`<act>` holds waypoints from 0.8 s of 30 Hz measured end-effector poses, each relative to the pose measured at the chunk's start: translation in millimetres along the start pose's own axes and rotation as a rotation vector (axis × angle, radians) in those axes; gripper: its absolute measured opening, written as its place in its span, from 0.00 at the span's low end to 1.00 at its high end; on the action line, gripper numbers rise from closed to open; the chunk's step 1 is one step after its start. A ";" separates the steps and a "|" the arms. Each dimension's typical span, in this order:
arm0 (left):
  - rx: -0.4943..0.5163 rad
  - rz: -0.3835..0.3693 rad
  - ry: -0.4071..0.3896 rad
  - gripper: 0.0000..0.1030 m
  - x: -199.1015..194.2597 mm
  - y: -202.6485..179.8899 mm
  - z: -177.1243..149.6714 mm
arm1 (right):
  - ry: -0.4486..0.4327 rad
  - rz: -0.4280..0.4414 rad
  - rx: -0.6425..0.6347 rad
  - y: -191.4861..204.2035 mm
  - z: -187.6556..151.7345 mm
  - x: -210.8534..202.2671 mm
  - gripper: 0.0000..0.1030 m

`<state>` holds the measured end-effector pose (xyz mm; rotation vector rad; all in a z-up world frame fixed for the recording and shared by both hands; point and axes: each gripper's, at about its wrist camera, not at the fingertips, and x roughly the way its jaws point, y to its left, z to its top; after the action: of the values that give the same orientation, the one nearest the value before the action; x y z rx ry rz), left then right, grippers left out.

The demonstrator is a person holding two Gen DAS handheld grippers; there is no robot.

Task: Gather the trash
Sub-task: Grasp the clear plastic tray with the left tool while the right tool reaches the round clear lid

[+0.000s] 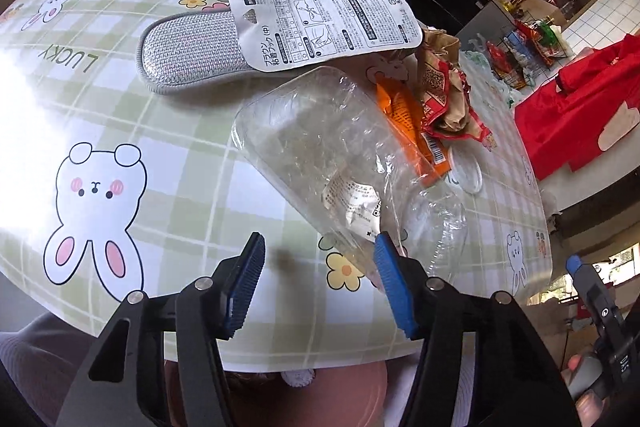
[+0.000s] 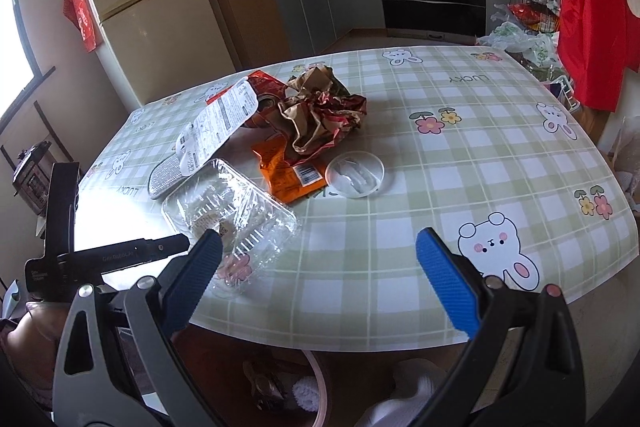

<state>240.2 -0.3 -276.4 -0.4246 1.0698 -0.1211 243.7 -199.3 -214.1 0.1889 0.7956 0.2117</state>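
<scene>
Grey slipper (image 1: 188, 61): the woven fabric slipper lies at the left of the pile on your green-checked bear-print tablecloth (image 1: 120, 115), its heel tucked under the white printed packaging card (image 1: 324, 19). It may not be trash at all; judge before you sweep it up.

Left gripper (image 1: 320, 259): your blue-padded tongs stand half open at the near corner of the clear plastic clamshell tray (image 1: 320, 151). The right pad overlaps the tray's rim, the left pad sits over bare cloth, and nothing is clamped yet.

Clamshell tray: it looks empty apart from a white paper label stuck inside, and it lies tilted, leaning toward the wrappers.

Risk: thin, slick plastic could buckle or squirt out if you pinch only the rim's edge; a crooked bite may drag the tray into the orange foil snack wrapper (image 1: 416, 131) and scatter it.

Crumpled red-and-brown paper wrapper (image 2: 320, 111): it is heaped at the centre, resting on the orange wrapper; loose folds could snag and pull neighbours off the table.

Round clear plastic lid (image 2: 355, 173): it lies flat just right of the orange wrapper and is easy to miss against the cloth.

Right gripper (image 2: 320, 259): your tongs are released, wide apart over the table's near edge, holding nothing.

Bin: no trash container is identifiable in either view.
</scene>
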 end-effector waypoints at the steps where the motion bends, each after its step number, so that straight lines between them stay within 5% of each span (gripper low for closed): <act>1: 0.005 0.009 -0.001 0.54 2.8 -1.3 1.9 | 0.002 -0.006 0.001 -2.7 1.4 2.9 0.93; 17: 0.101 0.096 -0.068 0.53 19.9 -20.9 12.0 | 0.070 -0.070 -0.122 -15.9 30.4 65.7 0.92; 21: 0.072 0.073 -0.071 0.25 19.2 -8.9 17.2 | 0.105 -0.057 -0.138 -18.6 40.0 88.5 0.87; 24: 0.053 0.034 -0.063 0.18 19.4 0.6 21.8 | 0.131 -0.058 -0.170 -17.3 44.4 105.2 0.84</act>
<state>268.4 0.5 -283.7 -0.3597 1.0092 -0.1054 349.4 -192.7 -260.0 -0.0084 0.9076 0.2369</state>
